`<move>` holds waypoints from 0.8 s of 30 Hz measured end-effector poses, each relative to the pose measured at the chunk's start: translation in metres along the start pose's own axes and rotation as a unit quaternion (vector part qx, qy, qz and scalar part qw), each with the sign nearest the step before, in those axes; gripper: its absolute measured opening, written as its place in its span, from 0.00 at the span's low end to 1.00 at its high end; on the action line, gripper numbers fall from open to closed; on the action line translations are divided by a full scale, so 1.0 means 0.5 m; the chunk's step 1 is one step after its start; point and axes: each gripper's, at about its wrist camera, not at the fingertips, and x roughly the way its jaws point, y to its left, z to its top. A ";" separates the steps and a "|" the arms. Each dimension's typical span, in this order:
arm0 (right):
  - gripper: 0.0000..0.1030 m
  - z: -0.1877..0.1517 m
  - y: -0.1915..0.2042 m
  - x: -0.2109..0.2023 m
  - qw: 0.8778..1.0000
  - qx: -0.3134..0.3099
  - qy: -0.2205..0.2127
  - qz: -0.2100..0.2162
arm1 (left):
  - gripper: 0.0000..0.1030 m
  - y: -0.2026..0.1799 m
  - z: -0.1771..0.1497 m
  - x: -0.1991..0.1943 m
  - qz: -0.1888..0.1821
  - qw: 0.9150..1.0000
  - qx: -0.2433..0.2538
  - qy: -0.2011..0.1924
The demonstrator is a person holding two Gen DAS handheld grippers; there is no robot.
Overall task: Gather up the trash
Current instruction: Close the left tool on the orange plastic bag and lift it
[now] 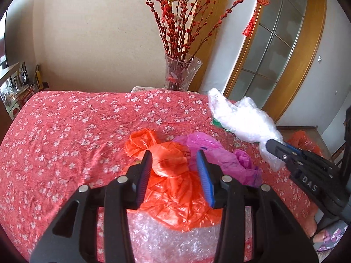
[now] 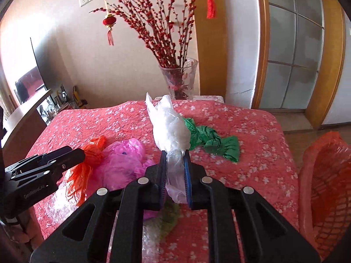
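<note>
My left gripper (image 1: pixel 174 160) is open, its jaws on either side of a crumpled orange plastic bag (image 1: pixel 166 166) on the red floral table; it also shows in the right wrist view (image 2: pixel 76 153). My right gripper (image 2: pixel 174 155) is shut on a clear white plastic bag (image 2: pixel 170 127) and holds it above the table; the bag and gripper show at the right of the left wrist view (image 1: pixel 241 120). A pink bag (image 1: pixel 210 149) lies beside the orange one. A green bag (image 2: pixel 210 140) lies further back. Bubble wrap (image 1: pixel 171 236) lies at the near edge.
A glass vase (image 2: pixel 181 81) of red branches stands at the table's far edge. An orange mesh basket lined with a bag (image 2: pixel 324 186) stands off the table's right side. A cabinet (image 2: pixel 22 118) is at the left, a glass door (image 2: pixel 291 54) at the right.
</note>
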 end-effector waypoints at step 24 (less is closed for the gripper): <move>0.13 -0.038 -0.082 -0.095 0.999 0.026 -0.020 -0.021 | 0.17 0.006 -0.044 -0.002 0.012 1.000 -0.012 0.024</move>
